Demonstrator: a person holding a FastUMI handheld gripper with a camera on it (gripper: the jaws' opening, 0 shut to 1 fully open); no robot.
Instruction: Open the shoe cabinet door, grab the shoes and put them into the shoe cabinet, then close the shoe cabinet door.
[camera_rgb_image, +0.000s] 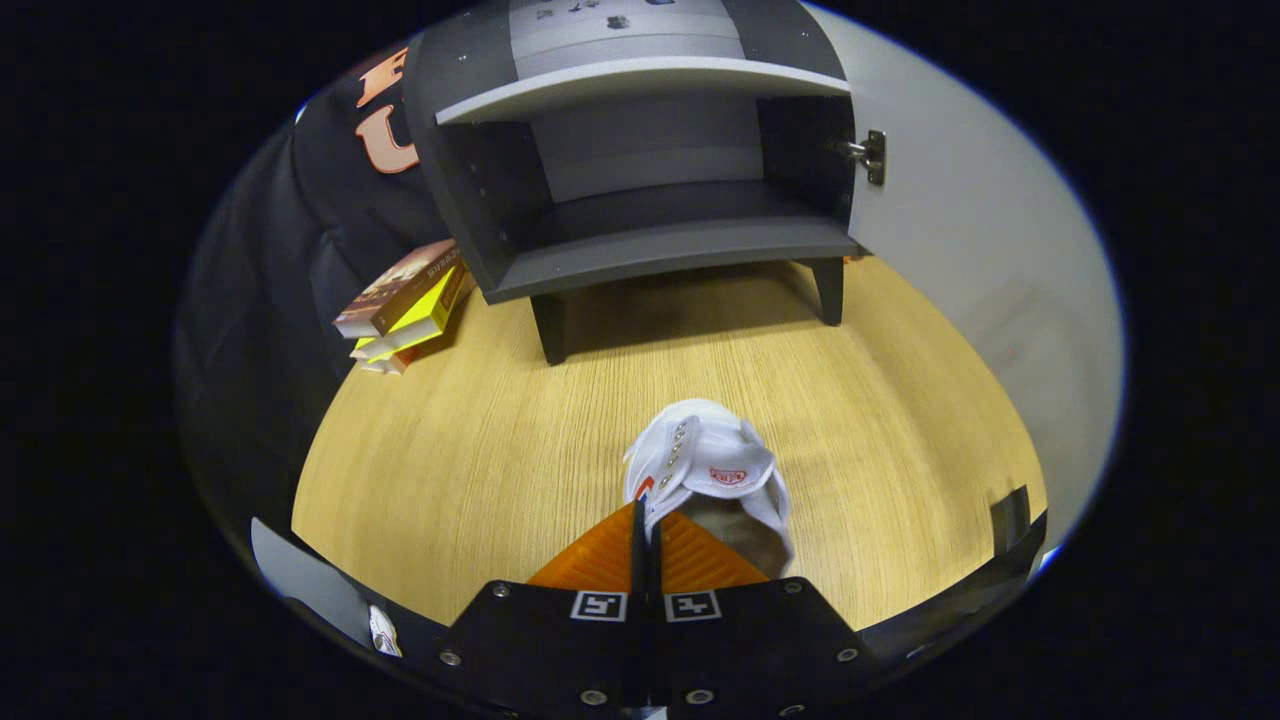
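My gripper (646, 525) has its fingers pressed together on the edge of a white shoe (712, 470), held above the wooden floor (480, 450). Beyond it, the grey shoe cabinet (640, 240) stands with its door (960, 230) swung open; books (405, 305) lie beside it

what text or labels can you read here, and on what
None can be read for sure.
Red logo patch on the tongue of the white shoe, pinched between the shut fingers of the gripper: too small to read.
Cover and spine print on the books left of the shoe cabinet: too blurred to read.
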